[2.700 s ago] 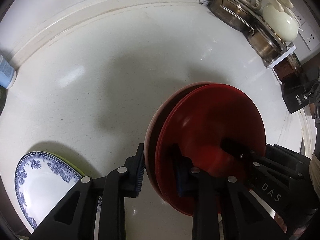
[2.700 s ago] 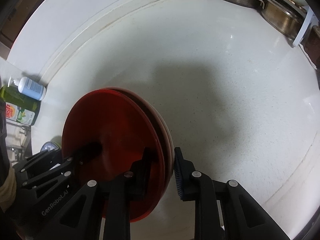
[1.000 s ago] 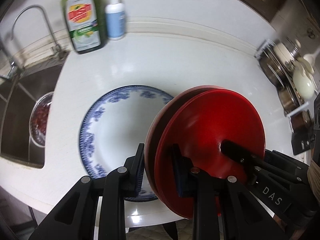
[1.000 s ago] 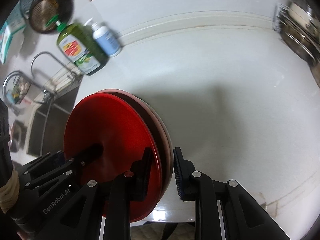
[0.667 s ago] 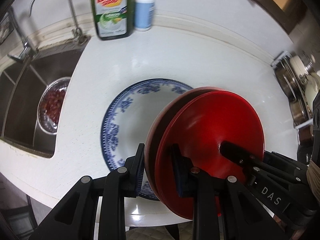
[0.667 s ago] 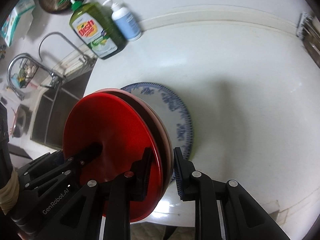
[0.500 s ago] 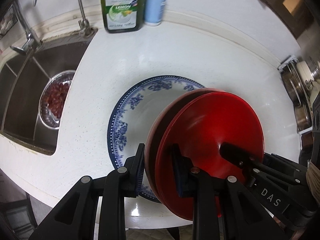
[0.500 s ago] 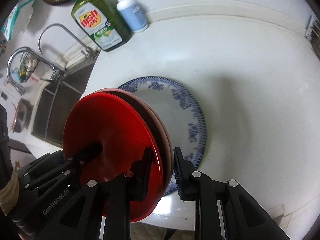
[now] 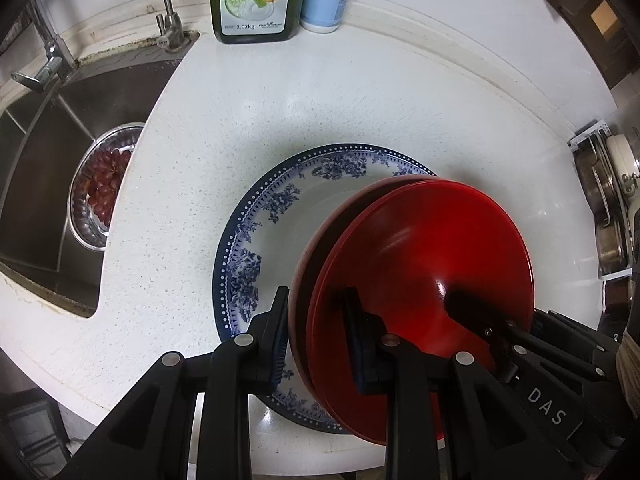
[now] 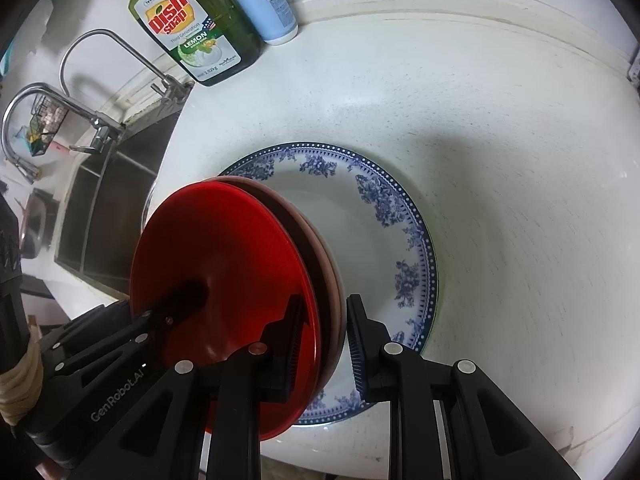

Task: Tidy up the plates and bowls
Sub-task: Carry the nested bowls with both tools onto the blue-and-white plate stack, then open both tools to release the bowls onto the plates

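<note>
A stack of two plates was held on edge above the blue-patterned plate (image 9: 280, 216), which served as the reference item and lay flat on the white countertop (image 9: 280, 92). The stack consisted of a glossy red plate (image 9: 432, 264) with a smooth, unpatterned face and a thin rim, and a paler pinkish plate (image 9: 304, 256) nested directly behind it, with only its rim showing. The left gripper (image 9: 318, 338) was clamped on one side of the stack's rim, one pad against the pinkish plate and the other against the red face. The right gripper (image 10: 324, 344) was clamped on the opposite side of the rim in the same manner. Both plates were gripped together by each tool. The reference plate was seen to be white with a dark blue floral band and a dotted blue edge; a thin green edge was visible beneath its far side in the right wrist view, though what it belonged to could not be told. A green dish soap bottle (image 10: 192, 28) and a white-and-blue pump bottle (image 10: 264, 4) stood side by side at the wall, beyond the reference plate. A steel sink (image 9: 52, 168) was set into the counter to the left of the reference plate, with a metal bowl of red fruit (image 9: 100, 188) inside it.
</note>
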Available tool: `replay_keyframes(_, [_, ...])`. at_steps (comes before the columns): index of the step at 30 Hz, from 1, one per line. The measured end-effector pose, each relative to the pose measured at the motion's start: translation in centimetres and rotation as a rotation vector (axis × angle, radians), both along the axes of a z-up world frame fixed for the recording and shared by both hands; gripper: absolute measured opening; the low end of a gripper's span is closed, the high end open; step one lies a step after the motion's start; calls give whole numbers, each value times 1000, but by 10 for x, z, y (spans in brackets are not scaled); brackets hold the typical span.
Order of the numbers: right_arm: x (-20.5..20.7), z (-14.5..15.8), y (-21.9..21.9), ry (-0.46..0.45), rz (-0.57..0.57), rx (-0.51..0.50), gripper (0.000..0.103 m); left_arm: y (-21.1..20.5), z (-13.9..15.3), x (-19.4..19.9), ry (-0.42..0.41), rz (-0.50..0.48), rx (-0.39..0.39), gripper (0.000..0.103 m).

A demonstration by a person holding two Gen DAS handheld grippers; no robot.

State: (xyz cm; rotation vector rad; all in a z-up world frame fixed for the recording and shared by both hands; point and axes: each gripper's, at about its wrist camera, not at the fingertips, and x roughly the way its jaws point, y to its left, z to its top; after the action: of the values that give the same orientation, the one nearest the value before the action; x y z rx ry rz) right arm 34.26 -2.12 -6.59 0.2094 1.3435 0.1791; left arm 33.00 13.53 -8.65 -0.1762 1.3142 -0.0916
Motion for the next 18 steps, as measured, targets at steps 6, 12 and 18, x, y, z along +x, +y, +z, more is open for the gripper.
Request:
replay_keyframes(6, [5, -6, 2, 5, 4, -7, 23, -3, -4, 3, -4, -6, 4, 26])
replay_keyframes(12, [6, -6, 0, -18, 14, -2, 25, 1, -3, 2, -31, 3, -43, 37])
replay_keyframes(18, [1, 9, -1, -117, 26, -19, 41, 0, 22, -14, -140, 2, 3, 57])
